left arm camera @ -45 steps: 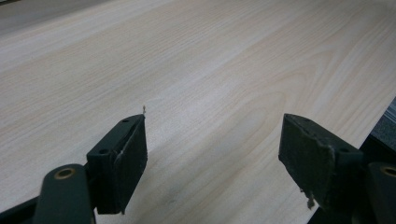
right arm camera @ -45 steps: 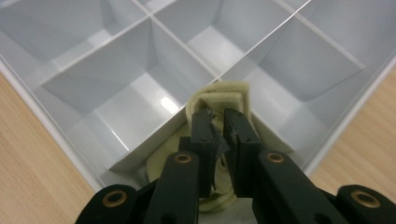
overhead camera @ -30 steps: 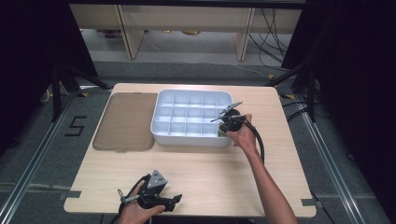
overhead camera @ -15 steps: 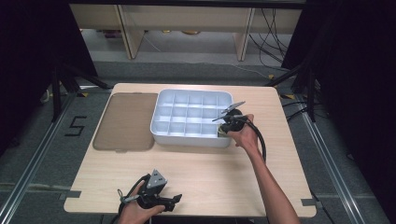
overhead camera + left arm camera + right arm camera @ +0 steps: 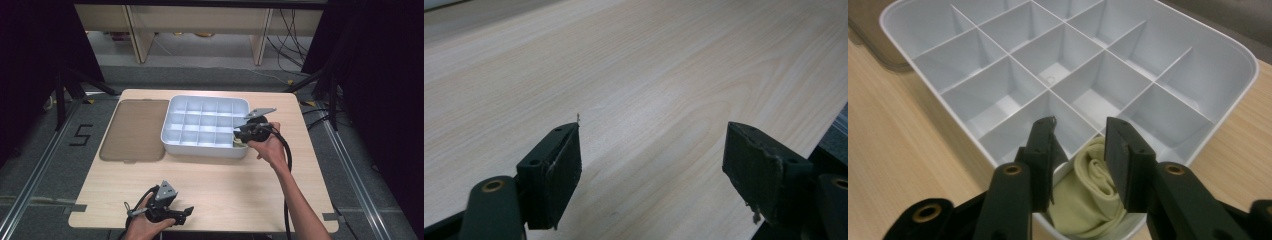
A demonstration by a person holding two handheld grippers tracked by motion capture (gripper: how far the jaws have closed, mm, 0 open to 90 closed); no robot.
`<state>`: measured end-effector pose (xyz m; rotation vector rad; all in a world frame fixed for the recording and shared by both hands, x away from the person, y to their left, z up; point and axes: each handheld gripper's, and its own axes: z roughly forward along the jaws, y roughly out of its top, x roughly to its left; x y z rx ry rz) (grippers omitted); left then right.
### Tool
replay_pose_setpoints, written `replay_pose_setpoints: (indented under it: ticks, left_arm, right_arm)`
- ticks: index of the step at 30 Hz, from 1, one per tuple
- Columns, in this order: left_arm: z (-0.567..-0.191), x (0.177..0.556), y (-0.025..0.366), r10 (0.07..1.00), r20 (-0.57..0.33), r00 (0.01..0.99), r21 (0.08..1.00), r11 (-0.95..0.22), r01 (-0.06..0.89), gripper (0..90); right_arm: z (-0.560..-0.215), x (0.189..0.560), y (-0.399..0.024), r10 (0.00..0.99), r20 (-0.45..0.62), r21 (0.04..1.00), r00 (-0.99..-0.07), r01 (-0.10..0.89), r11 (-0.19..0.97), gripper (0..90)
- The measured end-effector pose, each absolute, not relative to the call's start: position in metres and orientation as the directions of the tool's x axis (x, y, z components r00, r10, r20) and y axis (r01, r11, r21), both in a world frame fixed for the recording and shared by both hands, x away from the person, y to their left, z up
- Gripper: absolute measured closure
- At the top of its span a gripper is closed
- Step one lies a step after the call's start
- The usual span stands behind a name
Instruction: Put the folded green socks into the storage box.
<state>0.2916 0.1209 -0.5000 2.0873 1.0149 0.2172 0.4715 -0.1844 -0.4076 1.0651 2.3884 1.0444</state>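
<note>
A white tray point(image 5: 207, 99) with several compartments stands at the back middle of the table. A rolled pale yellow cloth point(image 5: 1088, 197) lies in its near right corner compartment point(image 5: 239, 144). My right gripper point(image 5: 1080, 131) hovers just above that cloth at the tray's right corner point(image 5: 242, 134). Its jaws have just been opening and stand apart, the cloth below and between them, the pads off it. My left gripper point(image 5: 185, 214) rests near the table's front edge, open point(image 5: 651, 150) over bare wood with nothing between its fingers.
A flat brown lid point(image 5: 135, 129) lies left of the tray, touching its side. The tray's other compartments point(image 5: 1048, 60) look empty. Bare wooden tabletop point(image 5: 225, 185) stretches between tray and front edge. Dark floor and cables surround the table.
The right gripper has lifted slightly over the tray's right corner and its jaws have parted, so the cloth lies free in the compartment. The left hand has stayed put.
</note>
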Motion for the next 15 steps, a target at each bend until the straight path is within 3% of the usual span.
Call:
replay_pose_setpoints:
  ticks: [15]
  left_arm:
    - [-0.501,0.292,0.121,0.721,-0.158,0.675,0.726,-0.378,0.574,22.7]
  right_arm:
    - [-0.419,0.430,-0.182,0.718,0.042,0.803,-0.695,0.451,0.389,47.3]
